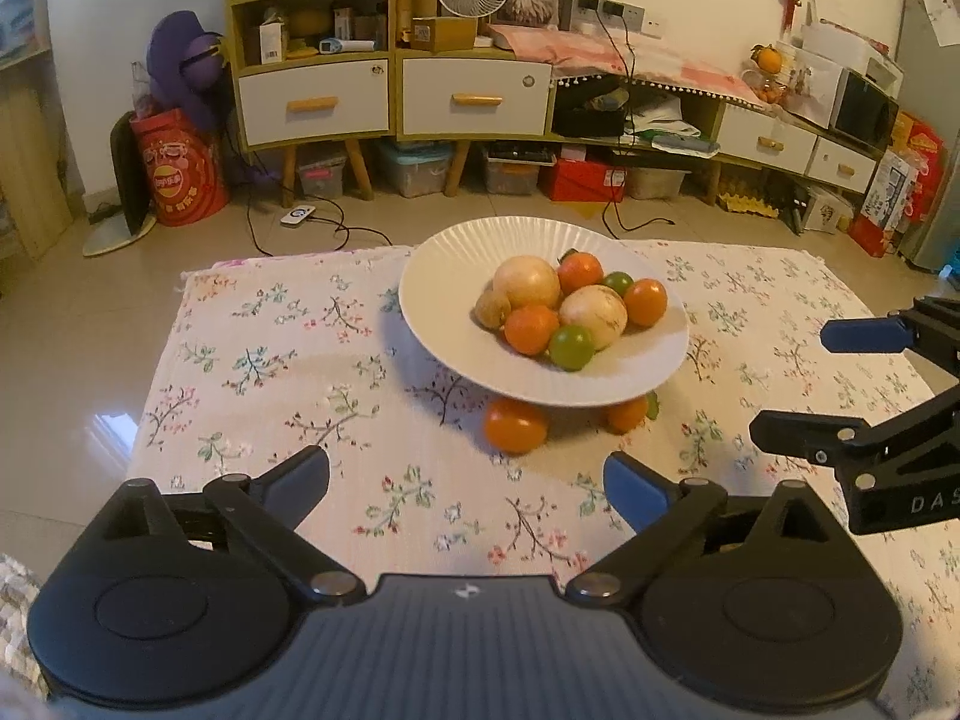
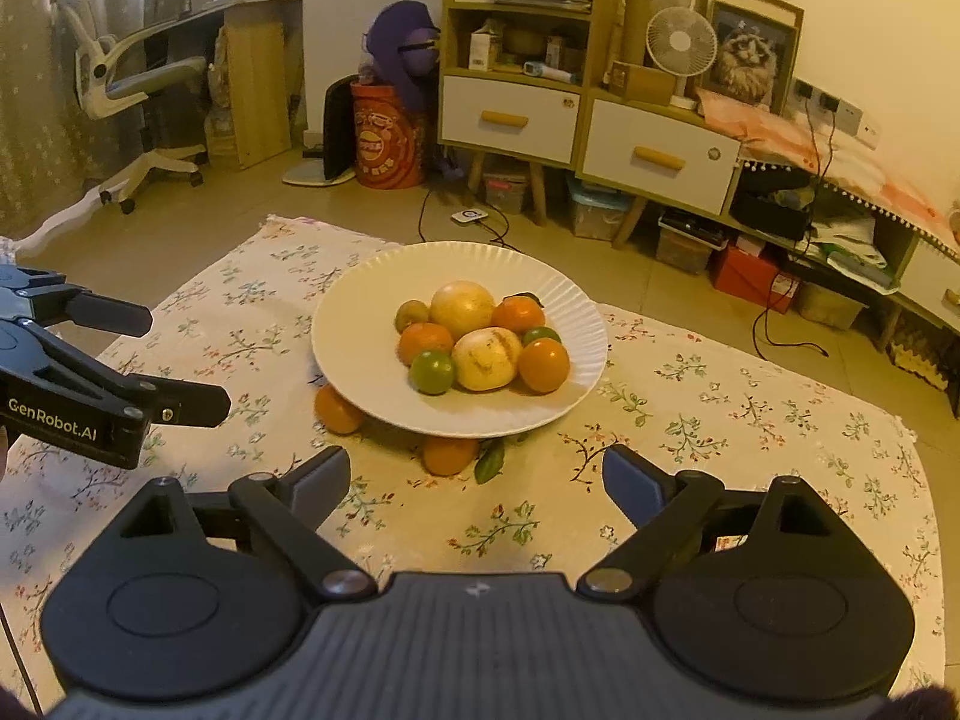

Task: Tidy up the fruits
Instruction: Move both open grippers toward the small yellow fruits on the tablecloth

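A white ribbed plate [image 1: 438, 312] [image 2: 354, 324] stands on the floral cloth and holds several fruits: oranges, green limes, two pale yellow round fruits and a small brown one. Two oranges lie on the cloth by the plate's near rim, one on the left [image 1: 516, 425] [image 2: 337, 409] and one with a green leaf [image 1: 627, 413] [image 2: 450, 455]. My left gripper [image 1: 467, 483] [image 2: 186, 363] is open and empty, short of the left orange. My right gripper [image 2: 477, 480] [image 1: 804, 381] is open and empty, short of the leafed orange.
The floral cloth [image 1: 270, 372] covers a low table with edges at left and far side. Behind it is tiled floor with cables, a cabinet with drawers [image 1: 396, 96], storage boxes, a red drum [image 1: 180, 168] and an office chair [image 2: 120, 78].
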The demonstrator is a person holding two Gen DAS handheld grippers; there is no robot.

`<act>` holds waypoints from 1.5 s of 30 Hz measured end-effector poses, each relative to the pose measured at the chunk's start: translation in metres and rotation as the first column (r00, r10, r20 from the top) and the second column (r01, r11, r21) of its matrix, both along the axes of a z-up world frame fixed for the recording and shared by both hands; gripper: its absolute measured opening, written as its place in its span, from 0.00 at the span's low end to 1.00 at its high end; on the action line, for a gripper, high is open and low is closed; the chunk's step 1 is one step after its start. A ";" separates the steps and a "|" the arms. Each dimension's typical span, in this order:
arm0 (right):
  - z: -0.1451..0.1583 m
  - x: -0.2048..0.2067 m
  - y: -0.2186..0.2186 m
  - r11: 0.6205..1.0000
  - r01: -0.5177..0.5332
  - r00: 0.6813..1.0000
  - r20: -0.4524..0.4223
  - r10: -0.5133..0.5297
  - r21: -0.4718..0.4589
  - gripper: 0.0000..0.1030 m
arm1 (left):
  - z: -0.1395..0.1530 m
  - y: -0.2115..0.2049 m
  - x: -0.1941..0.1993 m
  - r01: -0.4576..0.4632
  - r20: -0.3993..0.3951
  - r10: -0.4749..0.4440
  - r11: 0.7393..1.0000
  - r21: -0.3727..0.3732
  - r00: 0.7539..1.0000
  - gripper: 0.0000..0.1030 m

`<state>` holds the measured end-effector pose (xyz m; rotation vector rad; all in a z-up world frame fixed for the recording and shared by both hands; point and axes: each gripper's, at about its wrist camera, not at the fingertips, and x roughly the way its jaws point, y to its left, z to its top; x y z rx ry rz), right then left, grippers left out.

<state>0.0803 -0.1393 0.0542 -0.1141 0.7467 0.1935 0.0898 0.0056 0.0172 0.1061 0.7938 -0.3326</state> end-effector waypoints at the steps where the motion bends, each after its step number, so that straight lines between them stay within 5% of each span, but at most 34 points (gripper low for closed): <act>1: 0.000 -0.002 0.001 1.000 -0.003 1.000 0.001 0.003 0.000 0.88 | 0.000 0.001 -0.002 0.001 0.000 -0.001 1.000 0.000 1.000 0.84; 30: -0.021 -0.023 0.000 0.999 -0.038 0.999 -0.030 0.037 -0.027 0.92 | -0.030 0.019 -0.037 0.078 -0.005 -0.078 0.997 0.028 0.997 0.87; 45: -0.037 -0.021 -0.001 0.998 -0.046 0.997 -0.070 0.043 -0.048 0.93 | -0.053 -0.016 -0.048 0.234 -0.039 -0.232 0.972 0.034 0.972 0.86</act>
